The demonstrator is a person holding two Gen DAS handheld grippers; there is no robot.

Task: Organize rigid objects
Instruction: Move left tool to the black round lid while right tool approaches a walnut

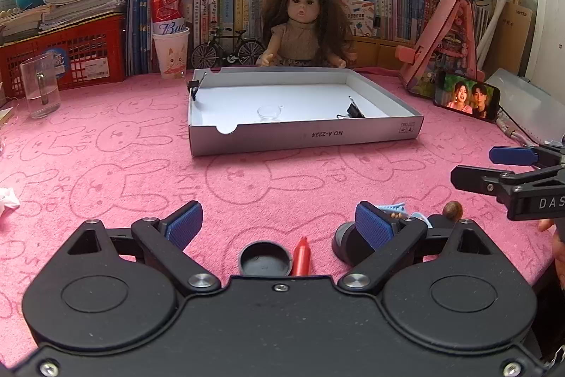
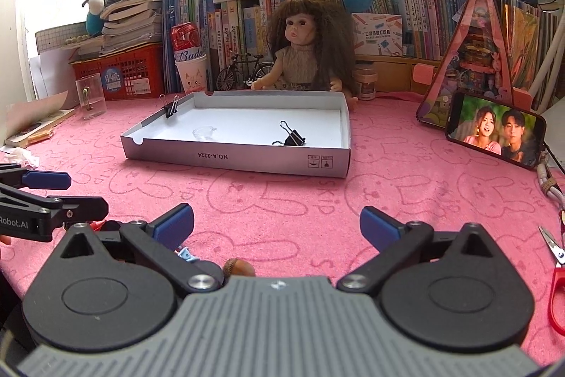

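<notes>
A shallow grey cardboard box lid (image 1: 303,138) (image 2: 233,159) lies on the pink cloth. Inside it are a small clear cup (image 1: 269,112) (image 2: 204,133) and a black binder clip (image 1: 353,111) (image 2: 291,138); another binder clip (image 1: 195,86) (image 2: 171,106) is clipped on its left wall. My left gripper (image 1: 279,225) stands open above a black round cap (image 1: 265,258), a red pen tip (image 1: 302,256) and a dark disc (image 1: 348,241). My right gripper (image 2: 277,225) is open over bare cloth, a brown nut (image 2: 238,267) (image 1: 453,210) at its near edge.
A doll (image 1: 305,23) sits behind the lid against rows of books. A glass mug (image 1: 40,85), a can in a paper cup (image 1: 170,34), a phone (image 2: 496,129) playing video and red scissors (image 2: 558,274) surround the work area. Crumpled paper (image 1: 9,200) lies left.
</notes>
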